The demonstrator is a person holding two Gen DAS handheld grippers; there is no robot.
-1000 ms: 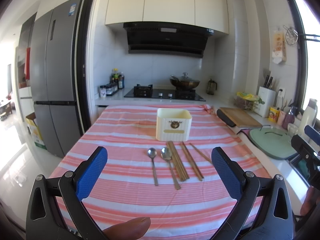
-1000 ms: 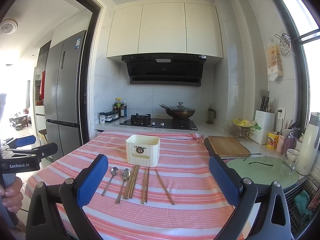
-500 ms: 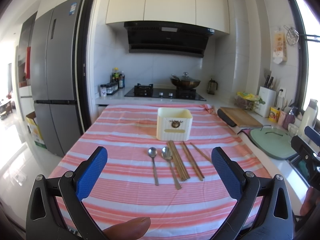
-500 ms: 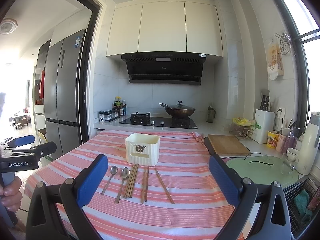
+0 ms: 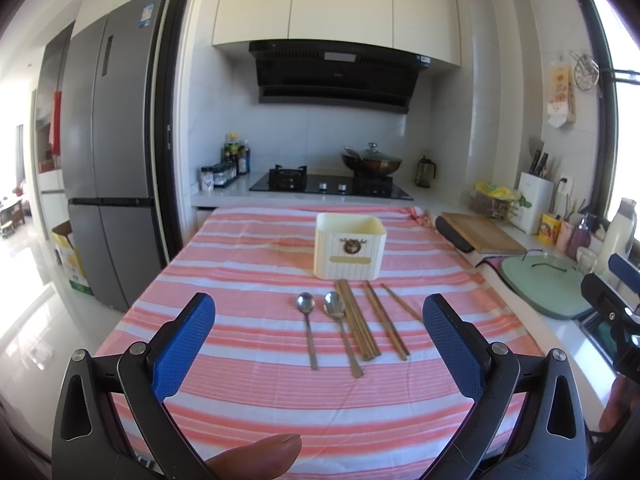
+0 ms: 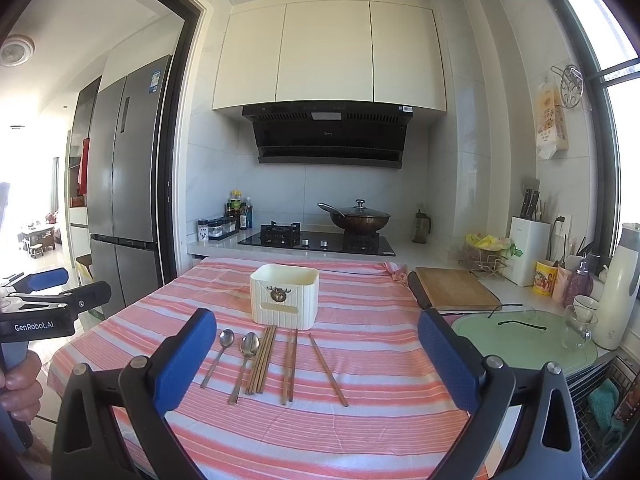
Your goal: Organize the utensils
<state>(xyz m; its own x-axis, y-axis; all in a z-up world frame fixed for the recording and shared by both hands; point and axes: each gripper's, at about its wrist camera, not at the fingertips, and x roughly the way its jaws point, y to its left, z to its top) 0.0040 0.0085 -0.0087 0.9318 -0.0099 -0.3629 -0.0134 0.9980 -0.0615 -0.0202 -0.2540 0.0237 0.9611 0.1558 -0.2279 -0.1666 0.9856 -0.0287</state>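
Observation:
A cream utensil holder [image 5: 350, 246] [image 6: 285, 296] stands upright on the pink striped tablecloth [image 5: 248, 360] [image 6: 360, 412]. In front of it lie two metal spoons [image 5: 306, 320] [image 6: 218, 350] side by side and several wooden chopsticks [image 5: 358, 324] [image 6: 262, 360]. My left gripper [image 5: 318, 344] is open and empty, held above the near table edge, short of the utensils. My right gripper [image 6: 316, 352] is open and empty, also short of them. Each gripper shows at the edge of the other's view.
A wooden cutting board [image 6: 454, 288] and a green glass lid [image 6: 524, 334] lie on the counter to the right. A stove with a wok [image 6: 354, 218] is behind the table. A grey fridge [image 5: 112, 148] stands at left. Jars and a white bottle [image 6: 620, 288] crowd the right counter.
Almost nothing differs. Both views have shifted very slightly; the utensils and holder lie where they were, and both grippers stay open.

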